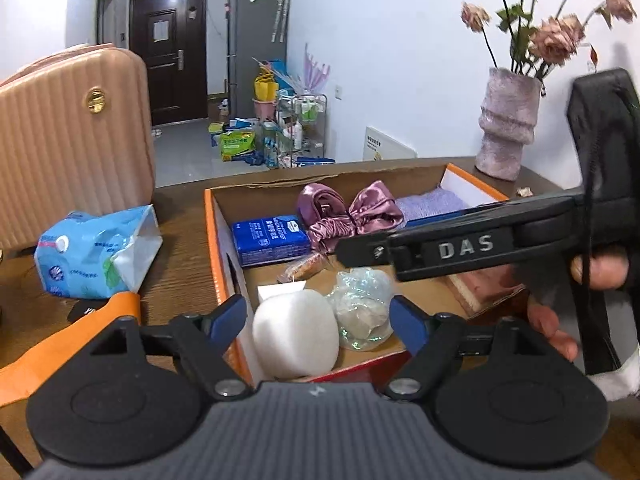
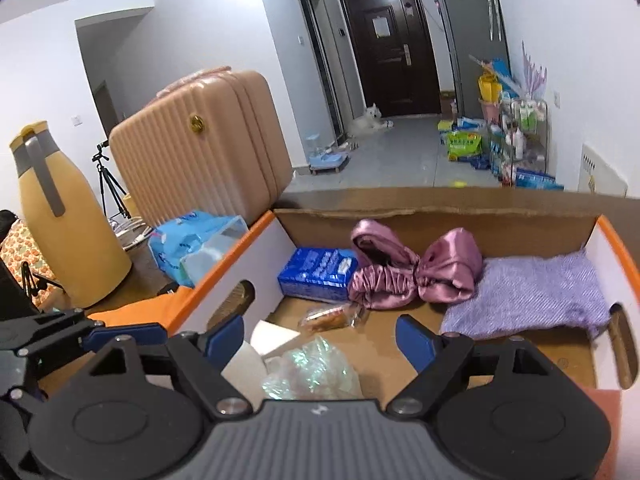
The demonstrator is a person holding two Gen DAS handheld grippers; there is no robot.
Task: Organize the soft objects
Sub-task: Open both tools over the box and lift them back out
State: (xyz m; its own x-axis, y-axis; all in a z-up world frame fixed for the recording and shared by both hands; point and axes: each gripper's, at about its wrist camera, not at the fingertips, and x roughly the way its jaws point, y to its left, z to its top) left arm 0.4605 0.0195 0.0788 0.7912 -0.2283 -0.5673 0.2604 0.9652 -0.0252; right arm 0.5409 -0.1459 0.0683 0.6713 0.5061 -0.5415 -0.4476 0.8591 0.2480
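Nearest to the left wrist camera, the left gripper (image 1: 318, 316) has its blue-padded fingers (image 1: 230, 316) spread wide and holds nothing; a white foam block (image 1: 296, 330) with rounded edges and a crinkled clear plastic bag (image 1: 362, 308) lie between them, inside the box. The right gripper (image 2: 320, 336) also stands wide and empty above the same box, and in the left view its black body crosses from the right.

Biggest on the wooden worktop (image 1: 180, 256) is a ribbed pink hard-shell suitcase (image 1: 72, 136), standing upright at the left. Next comes the open cardboard box (image 2: 440, 204), brown inside with orange outer edges and oval handle holes in its walls. Behind the box at the right stands a rough, pale pink vase (image 1: 506, 124) with dried roses.

Inside the box, a flat lilac knitted cloth (image 2: 532, 292) lies at the right wall. Just beside it, touching its edge, sits a glossy mauve satin bonnet (image 2: 404, 276) with a bow. A blue rectangular tissue pack (image 2: 316, 272) rests in the far left corner, touching the bonnet. A small wrapped snack (image 2: 332, 318) lies on the box floor in front of these two.

Outside the box, a soft light-blue plastic pack (image 1: 92, 252), torn open at one end, lies on the worktop near the suitcase.
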